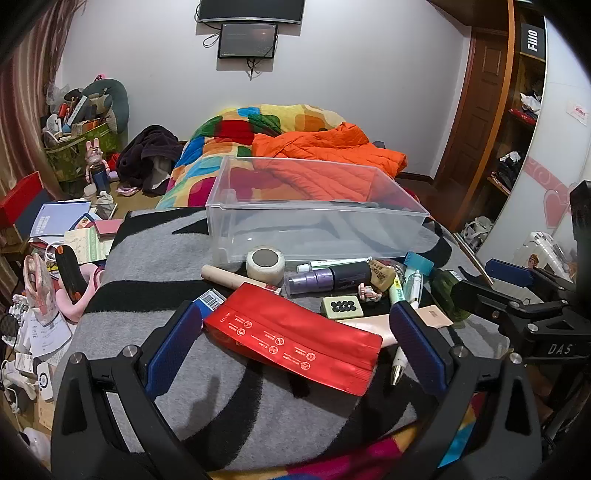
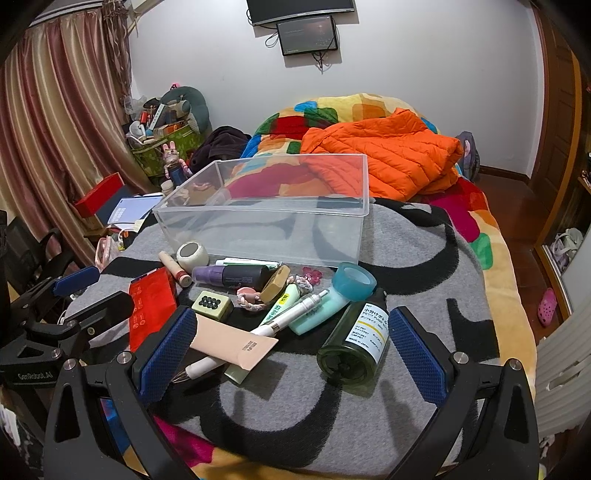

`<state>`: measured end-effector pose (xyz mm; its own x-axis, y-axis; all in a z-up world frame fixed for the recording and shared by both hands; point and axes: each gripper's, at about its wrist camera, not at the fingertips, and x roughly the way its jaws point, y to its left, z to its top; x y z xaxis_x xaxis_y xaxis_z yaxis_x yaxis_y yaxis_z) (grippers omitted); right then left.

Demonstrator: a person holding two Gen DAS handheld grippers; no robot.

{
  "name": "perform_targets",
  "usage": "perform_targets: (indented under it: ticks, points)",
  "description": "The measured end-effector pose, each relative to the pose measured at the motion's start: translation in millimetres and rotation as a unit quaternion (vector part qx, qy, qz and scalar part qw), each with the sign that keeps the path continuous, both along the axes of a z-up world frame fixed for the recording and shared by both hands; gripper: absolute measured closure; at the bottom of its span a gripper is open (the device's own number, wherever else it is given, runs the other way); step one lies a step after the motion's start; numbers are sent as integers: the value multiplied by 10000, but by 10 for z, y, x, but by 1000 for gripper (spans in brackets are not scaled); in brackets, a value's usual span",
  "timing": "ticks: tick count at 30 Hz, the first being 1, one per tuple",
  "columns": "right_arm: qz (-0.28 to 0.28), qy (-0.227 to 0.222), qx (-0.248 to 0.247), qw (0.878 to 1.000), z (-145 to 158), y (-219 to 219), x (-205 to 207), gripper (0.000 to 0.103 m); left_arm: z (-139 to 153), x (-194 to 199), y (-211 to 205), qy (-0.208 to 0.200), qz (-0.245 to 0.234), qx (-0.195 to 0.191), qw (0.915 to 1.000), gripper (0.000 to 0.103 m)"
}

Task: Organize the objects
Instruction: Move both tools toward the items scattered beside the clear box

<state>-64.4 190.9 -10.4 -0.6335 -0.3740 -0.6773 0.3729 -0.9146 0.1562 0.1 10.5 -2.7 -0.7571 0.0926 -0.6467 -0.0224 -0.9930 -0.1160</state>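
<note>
Evenly lit from overhead, fairly bright; soft short shadows on the grey blanket (image 1: 155, 266); mild glare on the red pouch (image 1: 295, 339); strongly bowed at fisheye edges; dark vignetted corners; sharp centrally.

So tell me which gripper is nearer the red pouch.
Left. The left gripper is open, with the red pouch lying between its fingers. The right gripper is off to the pouch's right, open around the beige tube and green bottle.

White wall (image 2: 424, 62) w/ monitor (image 2: 307, 35), striped curtains (image 2: 55, 122) left, wood door (image 1: 476, 107) right.
</note>
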Motion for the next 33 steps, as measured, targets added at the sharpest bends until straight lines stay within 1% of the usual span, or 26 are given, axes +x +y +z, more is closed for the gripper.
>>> perform_targets:
  ticks: [18, 30, 32, 33]
  points:
    - [-2, -3, 8, 10000, -2, -10, 6, 0, 13, 7, 16, 4, -31, 22, 10000, 0]
    - [36, -45, -94, 9999, 19, -19, 3, 0, 32, 35, -57, 36, -1, 182, 9998, 0]
    - [17, -43, -116, 9999, 25, -13, -3, 0, 33, 39, -75, 51, 13, 184, 9998, 5]
    - [9, -40, -122, 9999, 24, -1, -6, 0, 31, 36, -86, 39, 31, 178, 9998, 12]
